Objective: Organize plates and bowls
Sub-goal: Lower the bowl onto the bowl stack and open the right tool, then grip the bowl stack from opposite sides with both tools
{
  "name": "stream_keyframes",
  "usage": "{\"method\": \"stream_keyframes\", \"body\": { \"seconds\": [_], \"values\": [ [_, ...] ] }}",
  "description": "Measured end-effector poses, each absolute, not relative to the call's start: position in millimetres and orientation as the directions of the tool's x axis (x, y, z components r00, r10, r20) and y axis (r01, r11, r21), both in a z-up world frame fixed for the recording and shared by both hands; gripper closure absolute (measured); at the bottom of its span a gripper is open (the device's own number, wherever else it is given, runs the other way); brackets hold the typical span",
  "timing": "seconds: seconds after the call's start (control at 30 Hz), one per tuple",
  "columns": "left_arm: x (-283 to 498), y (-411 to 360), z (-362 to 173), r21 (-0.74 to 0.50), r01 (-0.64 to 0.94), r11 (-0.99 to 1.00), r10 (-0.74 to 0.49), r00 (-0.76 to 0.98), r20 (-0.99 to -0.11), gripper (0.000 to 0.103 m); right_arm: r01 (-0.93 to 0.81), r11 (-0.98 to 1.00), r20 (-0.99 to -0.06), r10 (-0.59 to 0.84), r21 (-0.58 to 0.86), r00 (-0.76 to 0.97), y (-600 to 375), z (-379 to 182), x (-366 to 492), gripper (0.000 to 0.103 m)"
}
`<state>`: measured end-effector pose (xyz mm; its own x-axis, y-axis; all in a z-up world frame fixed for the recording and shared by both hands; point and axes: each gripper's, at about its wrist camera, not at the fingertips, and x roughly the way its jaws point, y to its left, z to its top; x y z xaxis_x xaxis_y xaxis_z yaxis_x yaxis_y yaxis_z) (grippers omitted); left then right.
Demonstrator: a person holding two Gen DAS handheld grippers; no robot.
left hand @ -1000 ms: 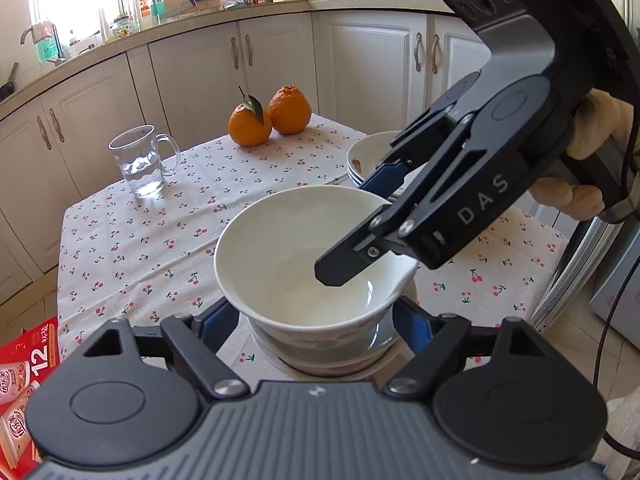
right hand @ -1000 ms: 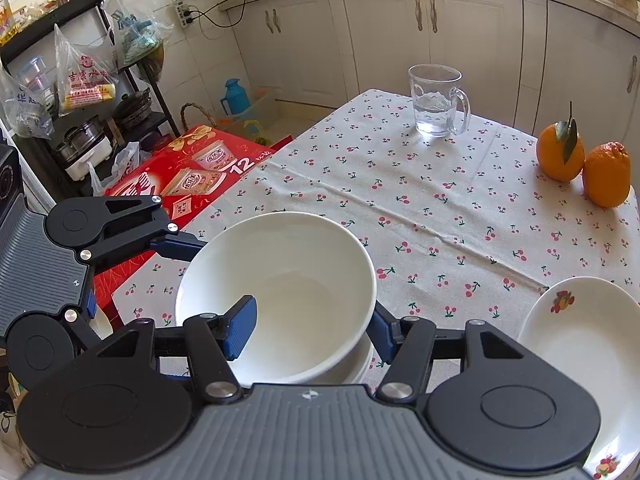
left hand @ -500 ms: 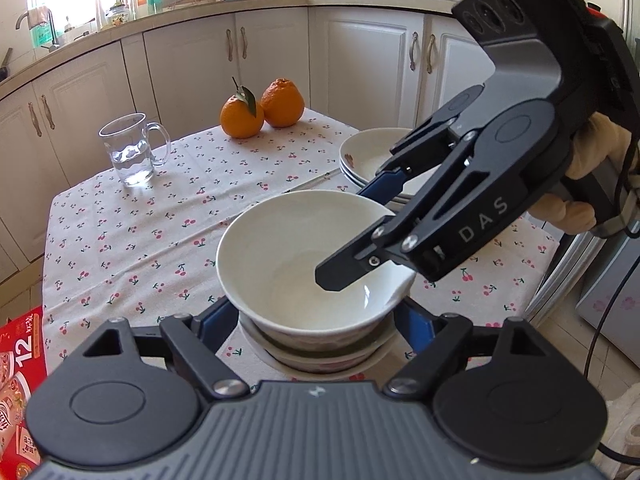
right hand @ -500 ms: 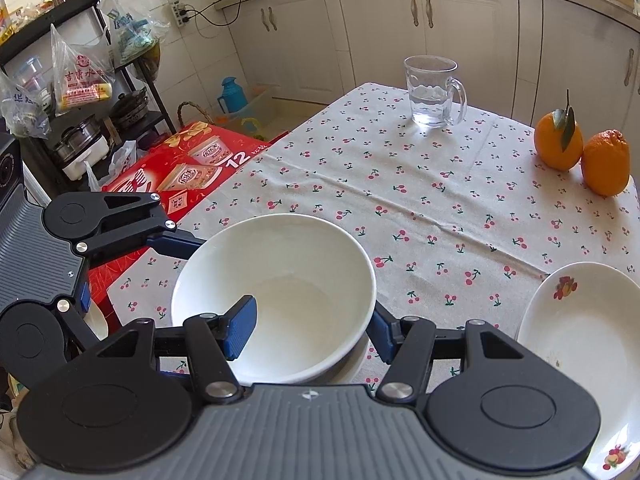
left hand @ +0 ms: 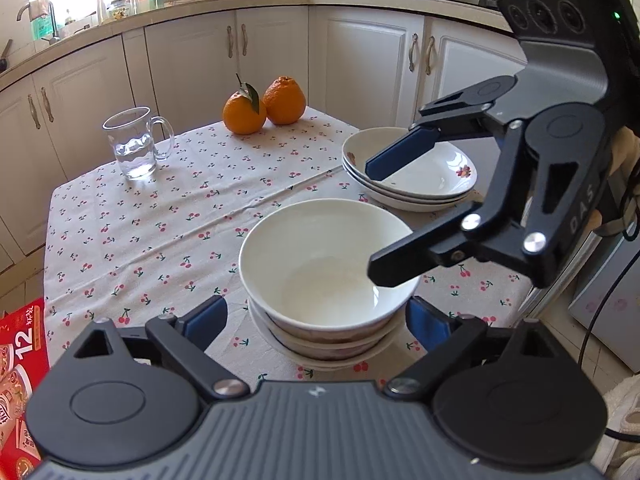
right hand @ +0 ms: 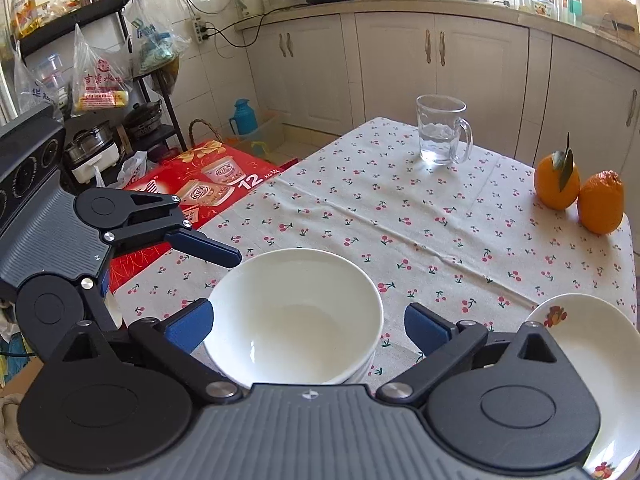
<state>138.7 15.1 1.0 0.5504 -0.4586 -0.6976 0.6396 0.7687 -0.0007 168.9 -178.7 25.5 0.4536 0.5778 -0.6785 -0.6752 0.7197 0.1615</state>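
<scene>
Near the front edge of the table (left hand: 132, 216), left wrist view: your left gripper (left hand: 316, 318) has its jaws opening, blue pads clear on either side of the white bowl (left hand: 320, 264), which sits nested on top of a bowl stack (left hand: 324, 344). Your right gripper (left hand: 376, 220) reaches in from the right, jaws opening wide, gripping nothing. A stack of flowered plates (left hand: 420, 184) sits toward the table's right edge. Two oranges (left hand: 264, 106) stand at the far edge, a glass mug (left hand: 134, 144) near the far left corner.

Right wrist view: your right gripper (right hand: 306, 326) straddles the white bowl (right hand: 294, 316), pads apart from its rim. Your left gripper (right hand: 212, 254) shows one pad just beside the rim. A flowered plate (right hand: 592, 344) lies at the right.
</scene>
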Motion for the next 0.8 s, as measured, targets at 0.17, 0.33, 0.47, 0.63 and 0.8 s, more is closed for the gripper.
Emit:
{"method": "stream_keyframes", "body": {
  "seconds": [0.17, 0.33, 0.47, 0.63, 0.8],
  "values": [
    [129.4, 28.1, 7.3, 0.001, 0.637, 0.771, -0.471, 0.572, -0.671, 0.005, -0.700, 0.714, -0.678, 0.531, 0.035, 0.509, -176.9, 31.2, 145.7, 0.000],
    [120.4, 39.6, 6.5, 0.034, 0.625, 0.780, -0.449, 0.597, -0.665, 0.004, -0.715, 0.683, -0.703, 0.436, -0.148, 0.562, -172.7, 22.7, 118.4, 0.000],
    [119.9, 45.5, -4.4, 0.053, 0.599, 0.799, -0.406, 0.602, -0.687, 0.004, -0.730, 0.651, -0.722, 0.403, -0.206, 0.562, -171.4, 11.6, 104.5, 0.000],
    [119.0, 48.6, -16.0, 0.031, 0.617, 0.786, -0.433, 0.586, -0.685, 0.004, -0.728, 0.653, -0.744, 0.378, -0.207, 0.550, -170.4, -1.7, 101.6, 0.000],
    [123.6, 42.5, -29.4, -0.006, 0.668, 0.744, -0.474, 0.521, -0.709, 0.004, -0.747, 0.638, -0.759, 0.389, -0.187, 0.522, -170.5, -13.0, 104.8, 0.000]
  ]
}}
